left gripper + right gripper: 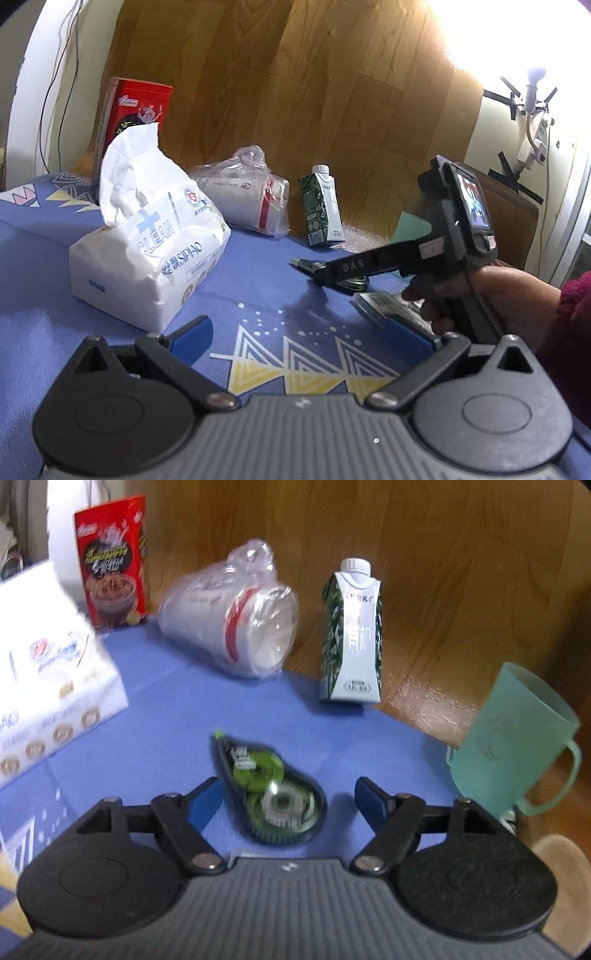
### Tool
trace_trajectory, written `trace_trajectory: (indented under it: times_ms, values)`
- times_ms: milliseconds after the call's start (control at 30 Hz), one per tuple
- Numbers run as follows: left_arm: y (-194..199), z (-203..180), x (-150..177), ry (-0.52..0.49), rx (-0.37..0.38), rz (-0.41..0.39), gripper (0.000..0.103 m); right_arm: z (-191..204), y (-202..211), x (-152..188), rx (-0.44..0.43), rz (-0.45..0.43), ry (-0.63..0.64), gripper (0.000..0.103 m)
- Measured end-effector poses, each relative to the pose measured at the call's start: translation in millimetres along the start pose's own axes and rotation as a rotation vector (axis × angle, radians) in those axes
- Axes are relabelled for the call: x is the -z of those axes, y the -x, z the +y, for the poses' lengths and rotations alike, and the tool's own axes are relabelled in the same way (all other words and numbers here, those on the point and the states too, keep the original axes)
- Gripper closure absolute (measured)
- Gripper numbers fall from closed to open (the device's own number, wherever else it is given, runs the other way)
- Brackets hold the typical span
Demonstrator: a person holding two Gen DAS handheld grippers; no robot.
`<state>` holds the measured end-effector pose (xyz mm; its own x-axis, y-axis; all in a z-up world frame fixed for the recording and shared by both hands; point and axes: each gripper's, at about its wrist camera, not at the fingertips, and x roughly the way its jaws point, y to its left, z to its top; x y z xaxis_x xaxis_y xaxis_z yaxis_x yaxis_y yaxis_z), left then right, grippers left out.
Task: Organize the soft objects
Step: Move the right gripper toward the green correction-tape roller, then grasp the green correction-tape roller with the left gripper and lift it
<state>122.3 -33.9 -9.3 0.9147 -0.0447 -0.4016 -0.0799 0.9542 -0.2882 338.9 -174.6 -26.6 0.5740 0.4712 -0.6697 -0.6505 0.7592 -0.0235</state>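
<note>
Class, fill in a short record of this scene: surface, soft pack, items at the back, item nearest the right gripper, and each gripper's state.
surface: blue patterned cloth
soft pack: white tissue pack, sheet sticking up
back row: red printed box, plastic-wrapped white cups lying down, green-white carton upright
near right gripper: green correction-tape dispenser, between open fingers, untouched
left gripper: open, empty

Tissue pack (147, 236): white soft plastic wrapper, blue cross and "CLEAN" print, one white sheet pulled up from the top slot, standing crumpled. Lies flat on the blue patterned cloth (258, 288), left side. Bagged cup stack (247, 195): white cups with red band inside clear knotted plastic bag, lying on its side at the cloth's far edge, between red box (136, 110) and milk carton (323, 206).
</note>
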Motion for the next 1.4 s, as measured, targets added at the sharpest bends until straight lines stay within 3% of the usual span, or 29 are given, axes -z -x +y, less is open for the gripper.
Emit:
trace_trajectory:
  times_ms: [67, 400, 767, 933, 1167, 1300, 1400]
  values:
    - [0, 3, -1, 0.022, -0.005, -0.005, 0.0, 1, 0, -5, -0.051, 0.032, -0.042, 0.046]
    - [4, 29, -4, 0.167, -0.085, -0.038, 0.0, 48, 31, 25, -0.121, -0.015, 0.096, 0.047]
    - [1, 29, -5, 0.155, -0.092, -0.027, 0.0, 72, 88, 79, -0.173, -0.044, 0.144, 0.047]
    - [1, 17, -2, 0.088, -0.069, -0.01, 0.0, 71, 124, 117, -0.168, -0.075, 0.098, 0.048]
    - [0, -16, 5, -0.054, -0.029, 0.035, 0.001, 50, 178, 177, -0.028, -0.135, -0.058, 0.049]
    - [2, -34, 14, -0.001, 0.05, 0.108, 0.001, 52, 196, 201, 0.043, -0.181, -0.119, 0.048]
    - [4, -44, 18, 0.041, 0.129, 0.192, 0.001, 44, 204, 209, 0.015, -0.193, -0.154, 0.041]
